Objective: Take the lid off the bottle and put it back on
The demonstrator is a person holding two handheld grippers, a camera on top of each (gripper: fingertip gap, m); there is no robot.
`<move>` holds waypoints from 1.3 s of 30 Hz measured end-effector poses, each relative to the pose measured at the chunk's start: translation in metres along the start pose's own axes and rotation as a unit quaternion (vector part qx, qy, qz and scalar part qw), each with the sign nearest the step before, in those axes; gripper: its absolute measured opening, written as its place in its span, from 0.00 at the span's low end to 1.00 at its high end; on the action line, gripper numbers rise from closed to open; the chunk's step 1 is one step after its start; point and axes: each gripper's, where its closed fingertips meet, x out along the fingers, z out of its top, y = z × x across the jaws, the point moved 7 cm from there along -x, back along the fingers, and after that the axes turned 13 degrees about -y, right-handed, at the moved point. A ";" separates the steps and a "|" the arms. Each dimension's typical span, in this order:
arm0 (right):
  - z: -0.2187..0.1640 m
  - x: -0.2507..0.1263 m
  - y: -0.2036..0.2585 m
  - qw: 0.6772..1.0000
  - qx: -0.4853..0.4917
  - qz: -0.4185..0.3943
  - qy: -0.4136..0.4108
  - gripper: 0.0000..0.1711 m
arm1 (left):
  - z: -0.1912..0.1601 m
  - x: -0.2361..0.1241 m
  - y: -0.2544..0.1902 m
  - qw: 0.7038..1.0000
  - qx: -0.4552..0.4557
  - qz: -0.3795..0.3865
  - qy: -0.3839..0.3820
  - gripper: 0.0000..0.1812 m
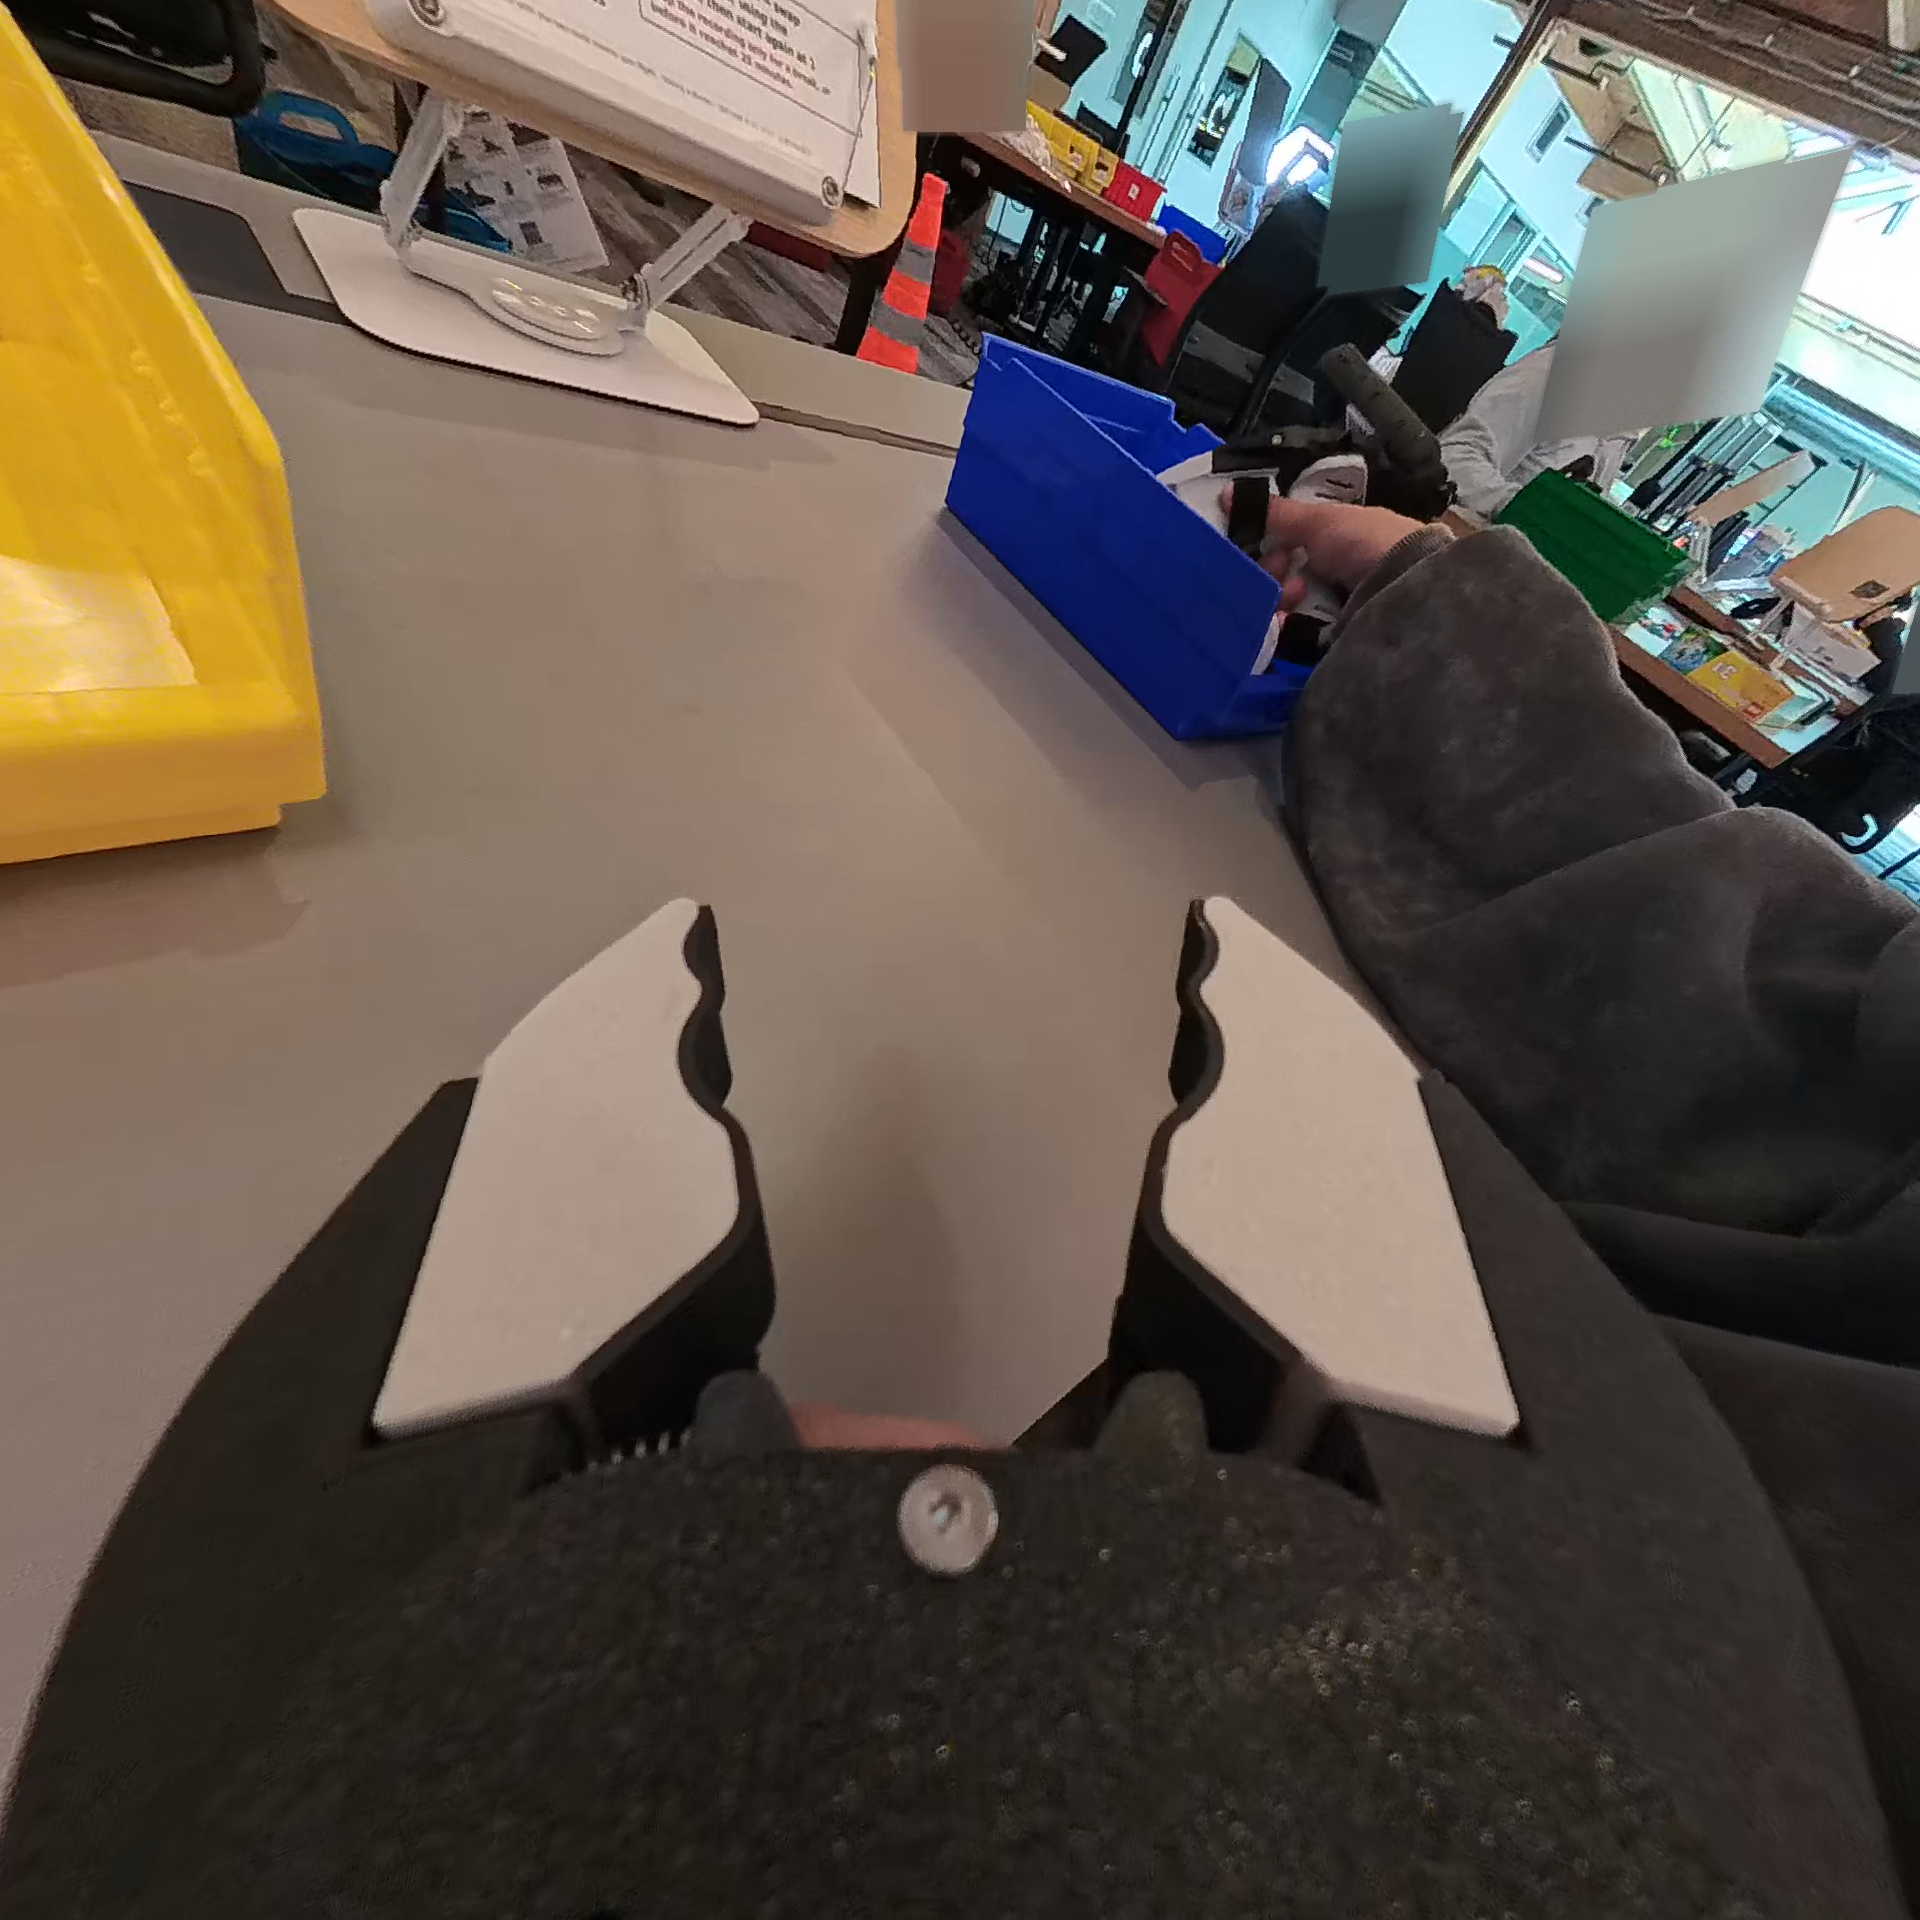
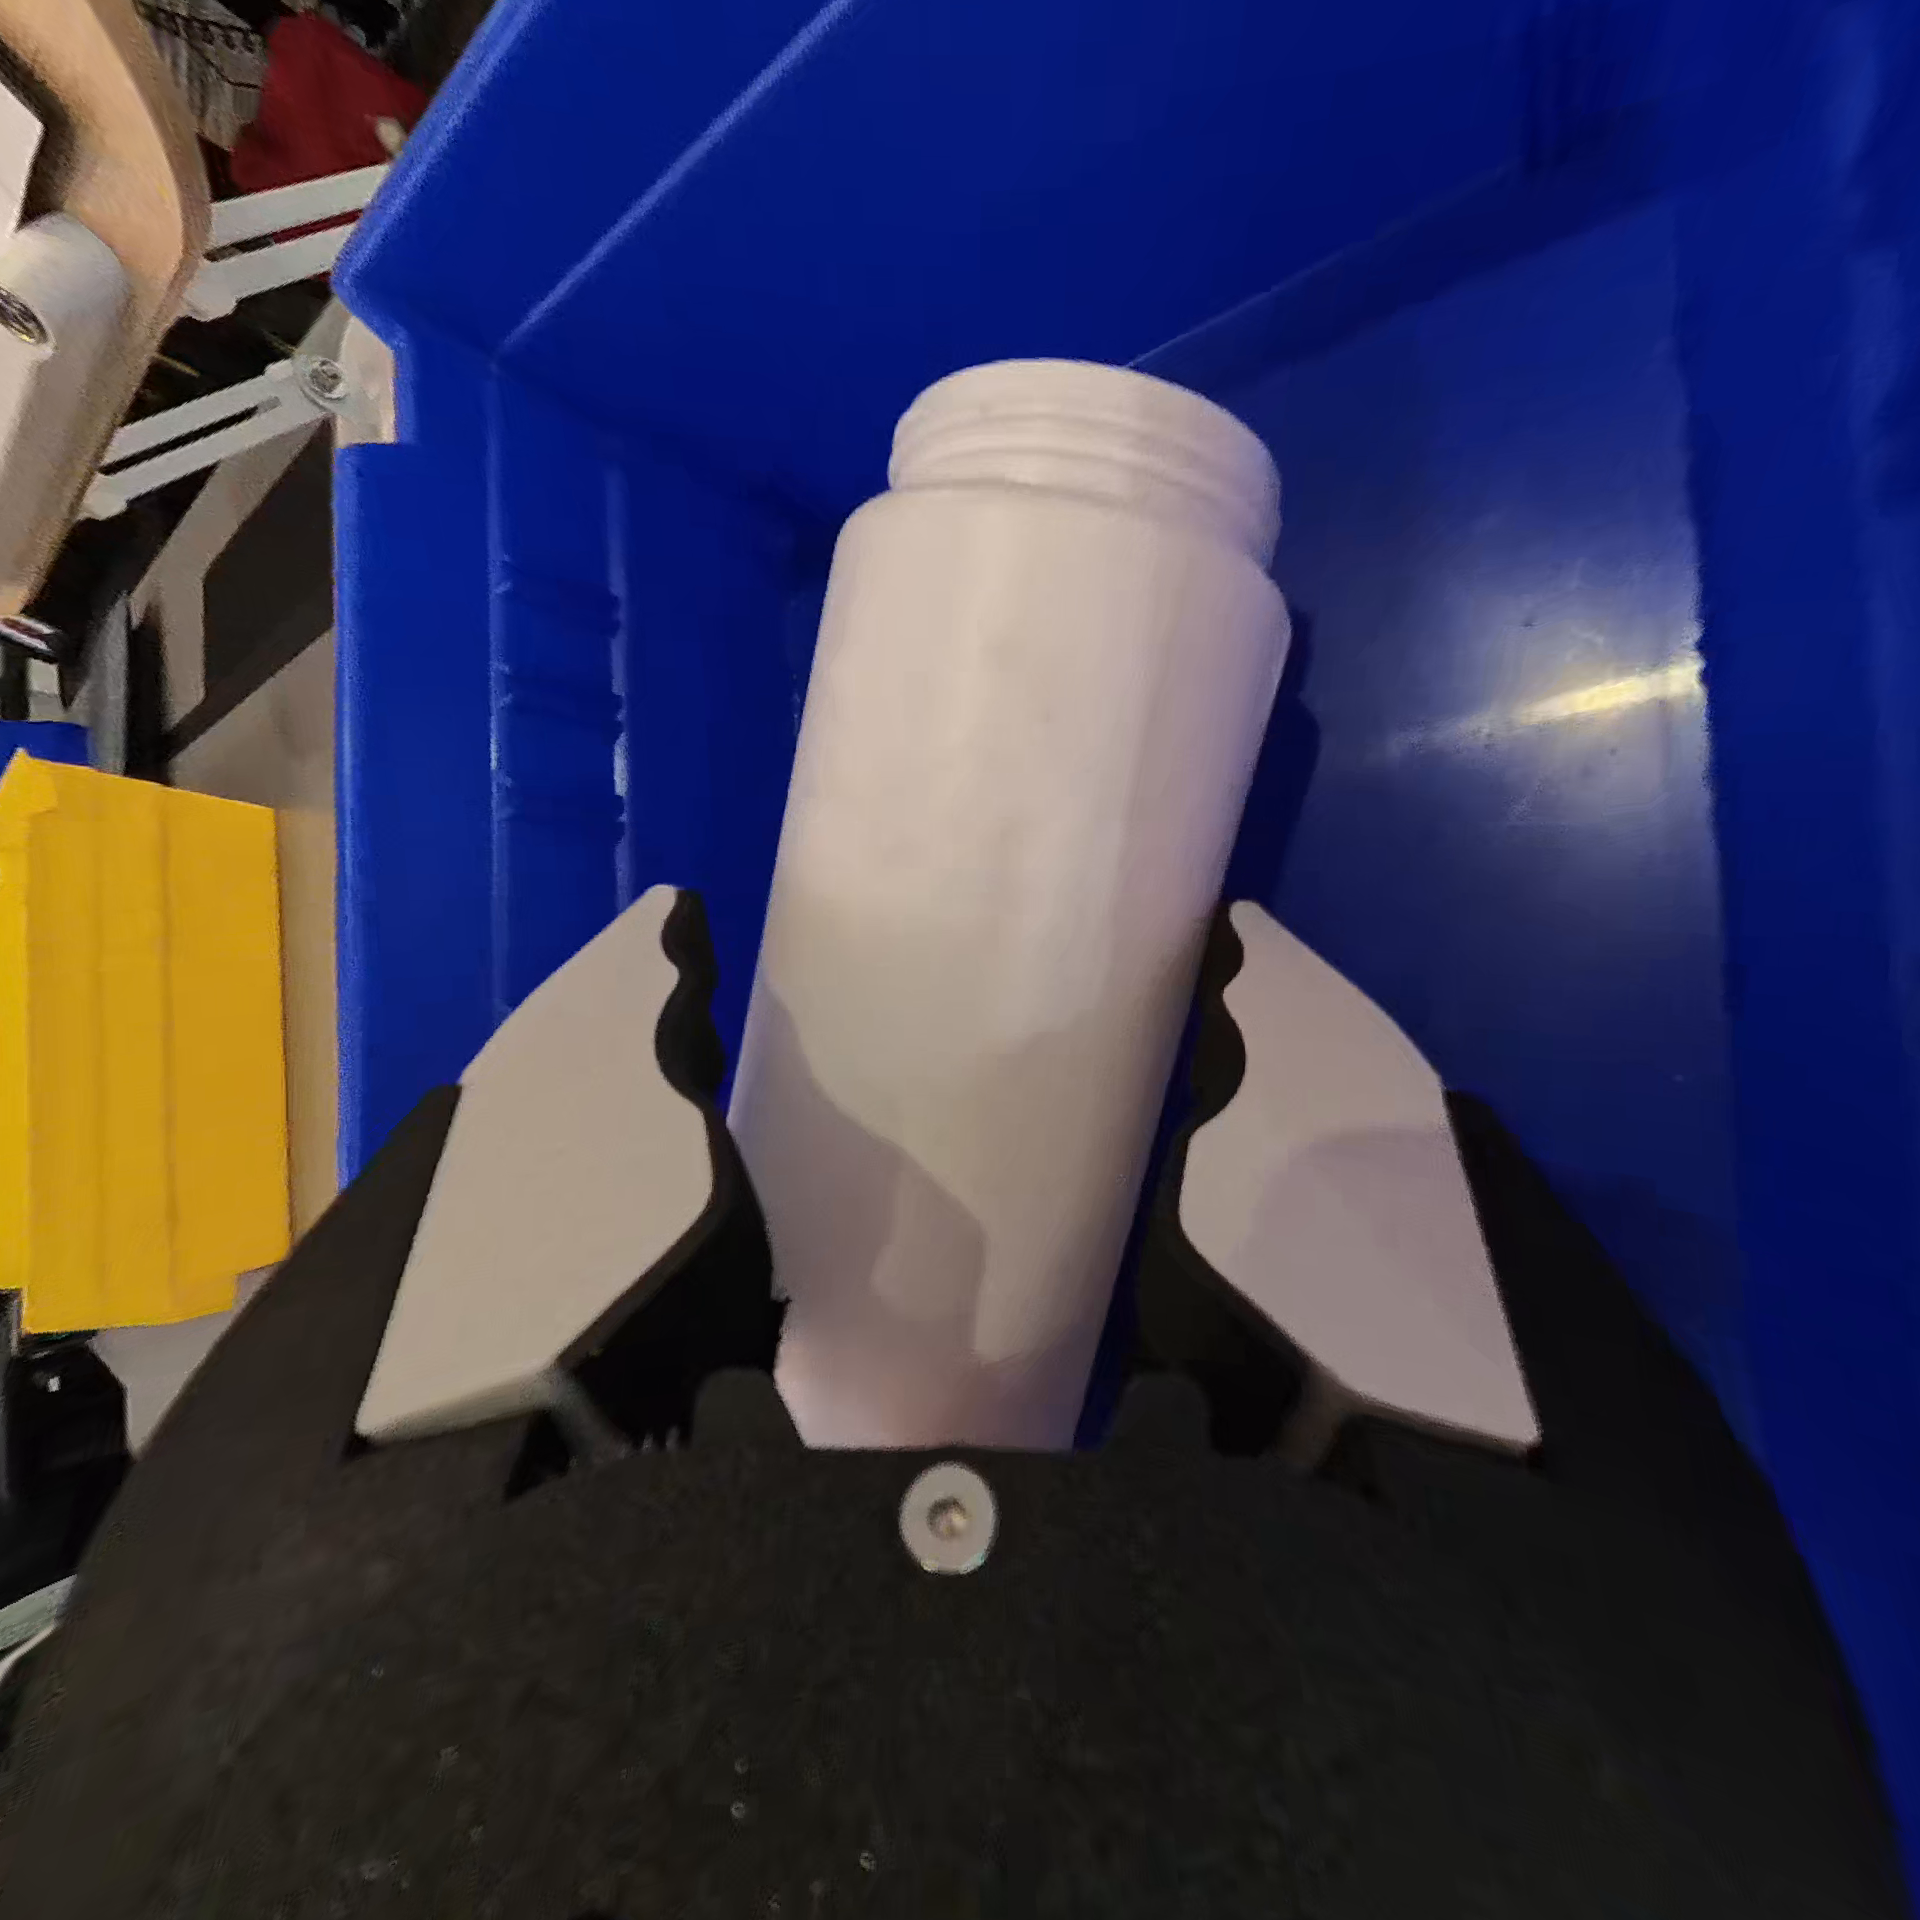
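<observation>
A white plastic bottle [image 2: 997, 831] lies tilted inside the blue bin [image 2: 1039, 208]. Its threaded neck points away from me and has no lid on it. No lid shows in either view. My right gripper [image 2: 956, 914] is open, with its fingers on either side of the bottle's lower body, close to it. My left gripper [image 1: 951, 914] is open and empty, low over the grey table [image 1: 623, 675]. In the left wrist view a hand [image 1: 1330, 540] in a dark grey sleeve [image 1: 1558, 883] reaches into the blue bin [image 1: 1091, 540] at the right.
A yellow bin [image 1: 135, 520] stands at the table's left and also shows in the right wrist view [image 2: 145, 1039]. A white stand [image 1: 540, 312] holding a board is at the table's far edge. An orange cone [image 1: 904, 281] and other work tables lie beyond.
</observation>
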 end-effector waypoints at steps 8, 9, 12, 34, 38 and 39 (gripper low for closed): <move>0.026 -0.043 0.033 0.991 -0.104 -0.001 -0.080 0.57 | 0.005 -0.003 0.000 0.999 0.024 0.009 -0.019 0.46; 0.033 -0.059 0.046 0.986 -0.130 0.003 -0.104 0.57 | 0.006 -0.004 0.002 0.999 0.030 0.013 -0.021 0.47; 0.042 -0.116 0.089 0.951 -0.234 0.017 -0.201 0.54 | 0.015 -0.010 0.010 0.996 0.068 0.043 -0.041 0.46; -0.144 -0.177 0.031 0.926 -0.247 0.040 -0.281 0.29 | 0.034 -0.008 0.066 0.961 0.202 0.178 -0.063 0.35; -0.145 -0.176 0.029 0.926 -0.248 0.035 -0.283 0.30 | 0.031 -0.008 0.072 0.968 0.169 0.176 -0.054 0.36; -0.145 -0.174 0.030 0.926 -0.251 0.034 -0.282 0.32 | 0.031 -0.008 0.073 0.970 0.160 0.174 -0.054 0.36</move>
